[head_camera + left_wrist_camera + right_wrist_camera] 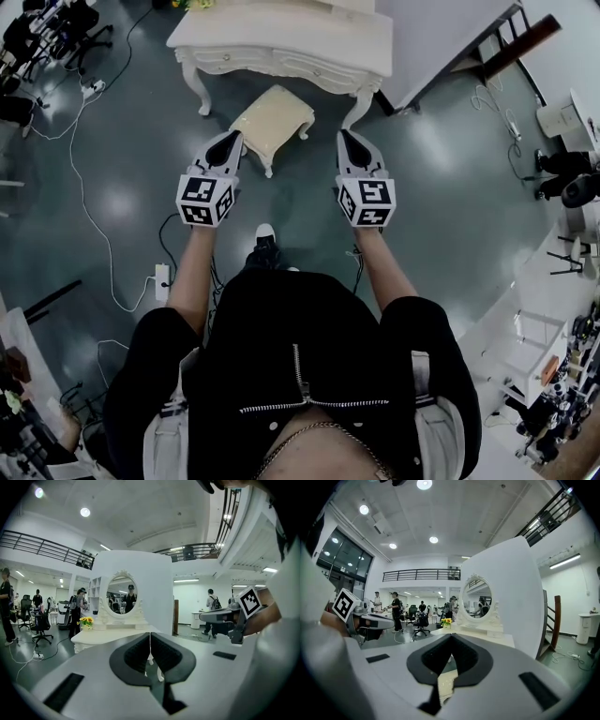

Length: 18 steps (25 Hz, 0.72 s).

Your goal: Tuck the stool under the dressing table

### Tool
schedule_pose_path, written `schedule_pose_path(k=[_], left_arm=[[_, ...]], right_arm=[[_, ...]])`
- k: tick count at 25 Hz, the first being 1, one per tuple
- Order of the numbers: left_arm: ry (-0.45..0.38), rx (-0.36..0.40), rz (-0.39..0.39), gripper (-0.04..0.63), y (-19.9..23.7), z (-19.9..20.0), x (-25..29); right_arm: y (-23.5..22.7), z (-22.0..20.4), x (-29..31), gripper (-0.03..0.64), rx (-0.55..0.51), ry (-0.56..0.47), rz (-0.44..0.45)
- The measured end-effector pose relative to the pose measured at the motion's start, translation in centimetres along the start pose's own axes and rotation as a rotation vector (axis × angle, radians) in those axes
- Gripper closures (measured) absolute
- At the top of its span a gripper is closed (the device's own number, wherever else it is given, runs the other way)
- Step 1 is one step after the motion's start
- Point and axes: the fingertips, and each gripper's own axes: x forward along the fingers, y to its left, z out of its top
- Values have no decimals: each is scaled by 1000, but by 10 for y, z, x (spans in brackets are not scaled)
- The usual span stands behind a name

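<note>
The cream cushioned stool (272, 120) stands on the floor just in front of the white dressing table (281, 42), turned at a slight angle and outside its leg space. My left gripper (228, 145) hovers by the stool's near left corner, jaws shut and empty. My right gripper (352, 142) hangs to the stool's right, near a table leg, also shut with nothing in it. In the left gripper view the shut left gripper (150, 651) points at the table's oval mirror (121, 597). In the right gripper view a patch of the stool (445, 684) shows below the shut right gripper (451, 648).
Cables (80, 178) and a power strip (161, 281) lie on the dark floor to the left. Office chairs (66, 28) stand at the far left, a staircase (506, 42) at the far right, white shelving (534, 347) at the right. Yellow flowers (86, 620) sit on the table; people stand behind.
</note>
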Motion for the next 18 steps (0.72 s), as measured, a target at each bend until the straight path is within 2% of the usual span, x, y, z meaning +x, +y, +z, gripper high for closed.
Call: schedule_pose_path(k=[10,18], left_arm=[[4,11,-63,574,64,15,72],[19,1,-101,574,99,12,112]], right_arm=[[-17,25,87,609,-9,1,-48],[-22,23,135,609,14,14,-78]])
